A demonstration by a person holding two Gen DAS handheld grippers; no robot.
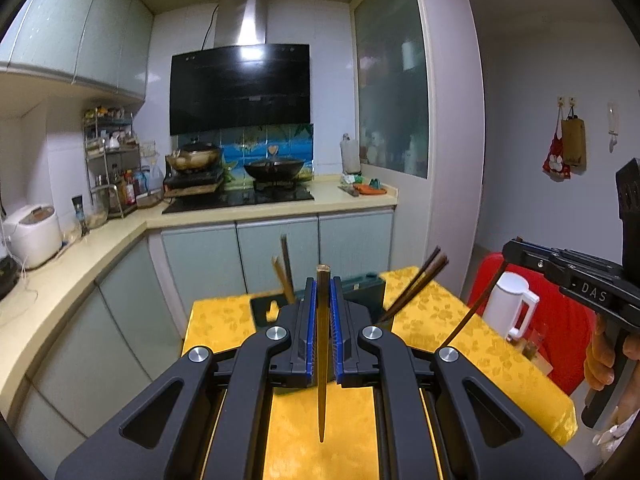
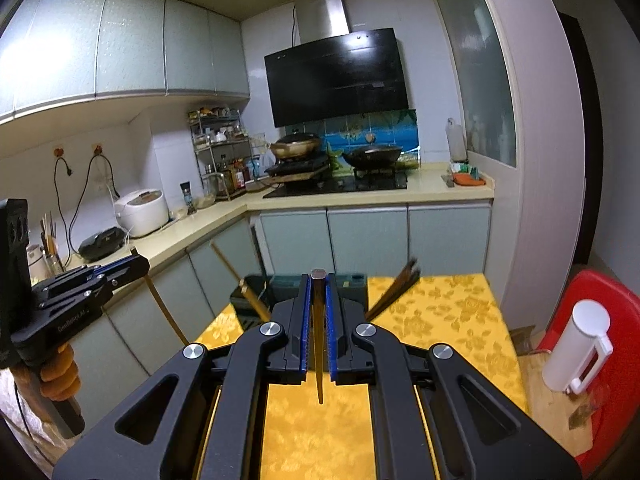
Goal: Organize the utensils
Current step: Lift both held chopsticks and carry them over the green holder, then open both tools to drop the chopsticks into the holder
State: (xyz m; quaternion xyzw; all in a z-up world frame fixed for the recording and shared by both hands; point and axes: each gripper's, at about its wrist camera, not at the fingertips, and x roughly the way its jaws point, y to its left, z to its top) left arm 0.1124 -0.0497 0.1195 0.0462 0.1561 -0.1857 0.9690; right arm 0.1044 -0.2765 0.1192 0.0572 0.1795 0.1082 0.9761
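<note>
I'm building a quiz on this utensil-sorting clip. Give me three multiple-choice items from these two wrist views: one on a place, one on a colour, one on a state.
1. Where does the white plastic kettle stand?
A. on the stove
B. right of the table, in front of the red chair
C. inside the dark holder

2. What colour is the floral tablecloth?
A. yellow
B. green
C. white

3. What state is the left tool in?
A. open and empty
B. shut on a chopstick
C. shut on a spoon

Answers:
1. B: the white plastic kettle sits past the table's right edge, with the red chair behind it.
2. A: the floral tablecloth is yellow.
3. B: the left tool has its blue pads pressed on a brown wooden chopstick; the right tool likewise grips a dark chopstick.
</note>
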